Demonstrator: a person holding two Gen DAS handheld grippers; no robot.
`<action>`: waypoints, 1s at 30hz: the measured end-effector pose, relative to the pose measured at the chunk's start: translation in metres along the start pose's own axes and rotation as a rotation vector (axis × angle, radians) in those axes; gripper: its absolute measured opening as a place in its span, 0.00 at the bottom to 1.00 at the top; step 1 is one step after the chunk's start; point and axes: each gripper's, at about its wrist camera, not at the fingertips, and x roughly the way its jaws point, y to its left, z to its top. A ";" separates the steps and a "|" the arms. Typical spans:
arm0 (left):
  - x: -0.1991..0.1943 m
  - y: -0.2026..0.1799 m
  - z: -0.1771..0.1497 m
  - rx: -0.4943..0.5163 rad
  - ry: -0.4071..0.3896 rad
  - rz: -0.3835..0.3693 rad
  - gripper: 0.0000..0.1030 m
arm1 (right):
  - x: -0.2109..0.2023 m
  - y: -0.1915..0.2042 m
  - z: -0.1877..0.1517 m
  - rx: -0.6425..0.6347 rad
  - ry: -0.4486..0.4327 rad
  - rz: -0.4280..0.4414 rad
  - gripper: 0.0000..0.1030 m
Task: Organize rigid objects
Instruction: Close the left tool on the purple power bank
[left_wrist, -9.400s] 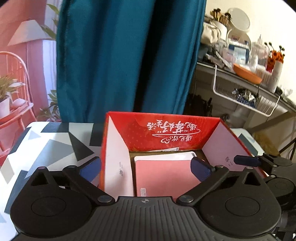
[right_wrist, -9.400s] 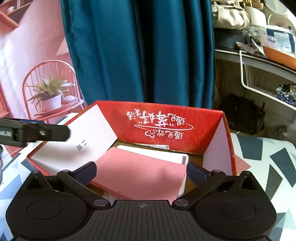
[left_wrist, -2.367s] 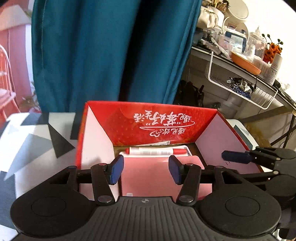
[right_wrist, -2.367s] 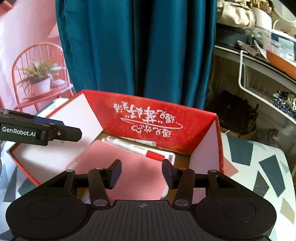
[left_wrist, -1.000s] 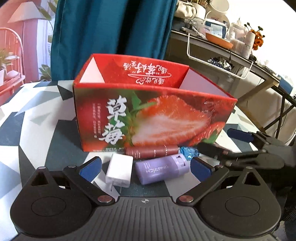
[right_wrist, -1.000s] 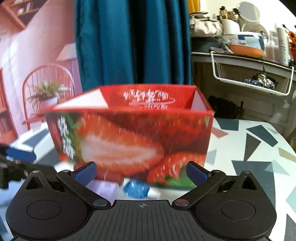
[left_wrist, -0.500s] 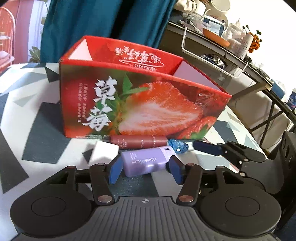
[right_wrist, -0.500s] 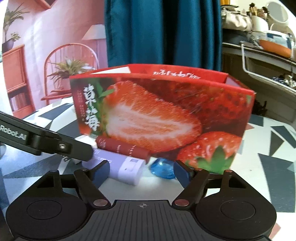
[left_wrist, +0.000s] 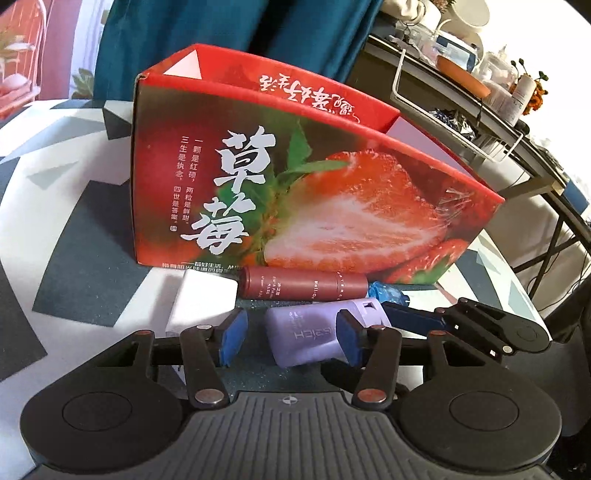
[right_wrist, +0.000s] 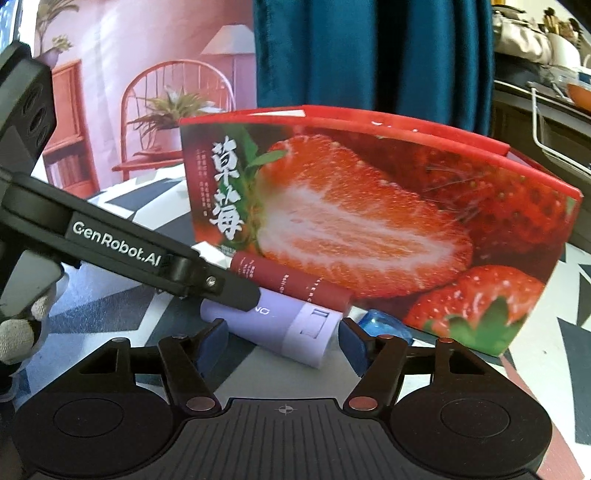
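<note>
Both tongs dropped from box to worktop | left tongs (left_wrist: 290, 338), right tongs (right_wrist: 279, 341) closing around lilac case (left_wrist: 308, 336), unclamped | risk: double grab jams; blue gem (right_wrist: 386, 325) at 2 o'clock.

The box (left_wrist: 295, 192) is glossy printed cardboard. The dark red tube (left_wrist: 303, 288) looks matt, the purple case (left_wrist: 306, 332) is smooth plastic. The curtain (right_wrist: 369, 55) behind is soft cloth.

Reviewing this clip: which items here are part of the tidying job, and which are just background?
Job: strawberry box; purple case; dark red tube; white block; blue gem.
Background: teal curtain; cluttered shelf; wire basket.
</note>
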 end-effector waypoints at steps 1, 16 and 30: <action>0.001 -0.001 -0.001 0.007 -0.004 0.002 0.54 | 0.000 0.000 0.000 0.001 0.003 0.000 0.61; 0.002 0.000 -0.016 0.002 -0.030 -0.065 0.54 | 0.007 -0.002 -0.003 0.020 0.043 -0.015 0.61; 0.000 0.002 -0.019 0.021 -0.044 -0.062 0.50 | 0.005 0.001 -0.003 -0.006 0.029 -0.015 0.51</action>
